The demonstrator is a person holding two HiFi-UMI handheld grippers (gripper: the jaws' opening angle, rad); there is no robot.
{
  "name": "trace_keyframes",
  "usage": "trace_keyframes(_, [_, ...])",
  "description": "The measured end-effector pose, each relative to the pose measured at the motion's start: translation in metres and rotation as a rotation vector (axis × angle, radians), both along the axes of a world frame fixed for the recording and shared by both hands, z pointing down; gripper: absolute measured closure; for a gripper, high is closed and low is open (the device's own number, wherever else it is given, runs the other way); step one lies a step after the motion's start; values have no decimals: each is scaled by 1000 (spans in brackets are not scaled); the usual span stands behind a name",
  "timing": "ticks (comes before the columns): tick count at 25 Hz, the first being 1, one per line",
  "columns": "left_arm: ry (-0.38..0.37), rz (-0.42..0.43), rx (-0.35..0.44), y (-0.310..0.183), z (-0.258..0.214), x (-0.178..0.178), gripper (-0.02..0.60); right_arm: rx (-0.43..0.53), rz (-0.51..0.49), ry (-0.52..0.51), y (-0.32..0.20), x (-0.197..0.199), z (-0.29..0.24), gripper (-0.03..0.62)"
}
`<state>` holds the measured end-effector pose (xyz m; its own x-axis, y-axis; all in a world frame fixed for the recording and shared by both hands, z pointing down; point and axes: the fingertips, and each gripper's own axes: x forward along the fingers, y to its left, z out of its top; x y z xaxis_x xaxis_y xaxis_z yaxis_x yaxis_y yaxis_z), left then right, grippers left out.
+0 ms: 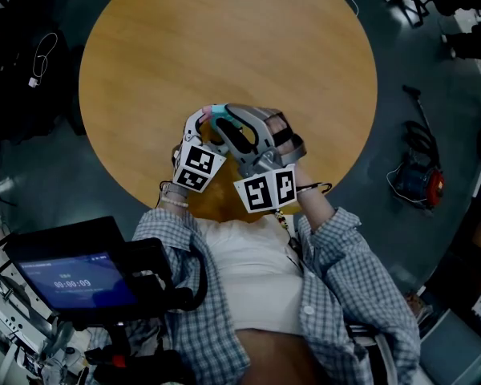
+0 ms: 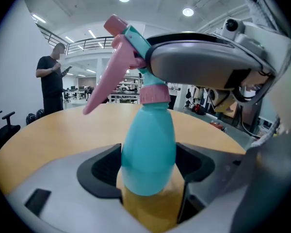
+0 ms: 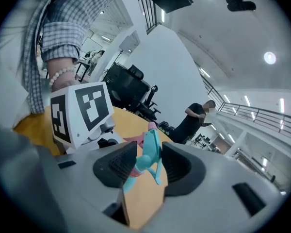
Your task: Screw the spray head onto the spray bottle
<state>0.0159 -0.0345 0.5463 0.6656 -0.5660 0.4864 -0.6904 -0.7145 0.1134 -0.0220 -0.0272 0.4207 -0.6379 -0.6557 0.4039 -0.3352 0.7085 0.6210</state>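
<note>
Left gripper view: left tongs (image 2: pixel 149 168) clamp spray bottle (image 2: pixel 148 140); right gripper view: right tongs (image 3: pixel 145 165) loose around spray head (image 3: pixel 151 152).

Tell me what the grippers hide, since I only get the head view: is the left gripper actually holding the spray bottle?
Observer: Yes, the left gripper is clamped on the teal spray bottle from both sides.
Operator: Is it capped?
Observer: The spray head sits on the bottle's neck, pink collar down.
Operator: And my other gripper?
Observer: The right gripper has the spray head between its jaws; whether they press it, I can't tell.
</note>
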Motion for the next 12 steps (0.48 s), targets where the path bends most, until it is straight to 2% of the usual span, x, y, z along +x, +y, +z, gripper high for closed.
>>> trace_keyframes(3, [0, 1, 2, 0, 0, 0, 227, -45, -14, 0, 2, 0, 2, 417])
trace_keyframes(12, [2, 3, 5, 0, 0, 0, 227, -55, -47, -2, 12, -4, -1, 415])
